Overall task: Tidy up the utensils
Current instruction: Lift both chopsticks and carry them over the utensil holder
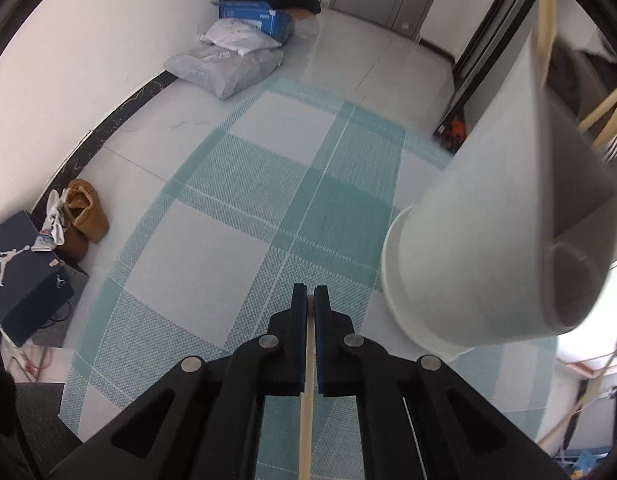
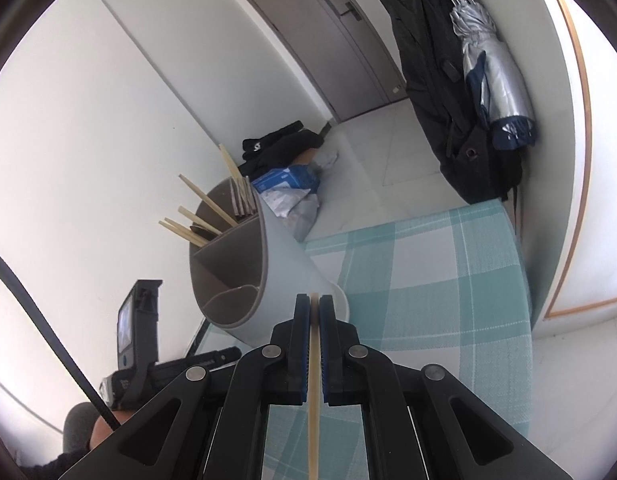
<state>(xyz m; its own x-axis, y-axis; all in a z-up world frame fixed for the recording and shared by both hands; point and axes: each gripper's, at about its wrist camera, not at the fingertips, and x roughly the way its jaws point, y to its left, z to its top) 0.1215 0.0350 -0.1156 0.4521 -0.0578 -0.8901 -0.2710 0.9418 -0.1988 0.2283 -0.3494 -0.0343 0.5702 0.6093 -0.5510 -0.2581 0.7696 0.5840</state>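
Nearest the lens in the left wrist view, we see the left gripper (image 1: pixel 310 292) with its black jaws clenched on a pale wooden chopstick (image 1: pixel 305 420), whose shaft runs back between the blue pads toward the camera. In the right wrist view, the right gripper (image 2: pixel 314 300) likewise clamps a second pale wooden chopstick (image 2: pixel 313 400), its tip just showing past the fingertips.

Just beyond the right gripper stands the grey cylindrical utensil holder with a slanted rim (image 2: pixel 284 272), resting on the teal-and-white checked tablecloth (image 2: pixel 428 272). We see inner dividers forming compartments; the far compartments hold several wooden chopsticks (image 2: pixel 204 208) leaning outward, and the nearest compartment shows only its grey floor. In the left wrist view the same holder (image 1: pixel 488 220) fills the right side, close to the lens and blurred.

On the floor beyond, we note a dark blue shoebox bearing a white Jumpman logo (image 1: pixel 24 276), a brown shoe (image 1: pixel 86 212), and a blue cardboard box with small white print too blurred to read (image 1: pixel 254 14). Farthest, a grey door (image 2: pixel 320 40) and a folded silver-and-navy umbrella (image 2: pixel 492 80) appear.
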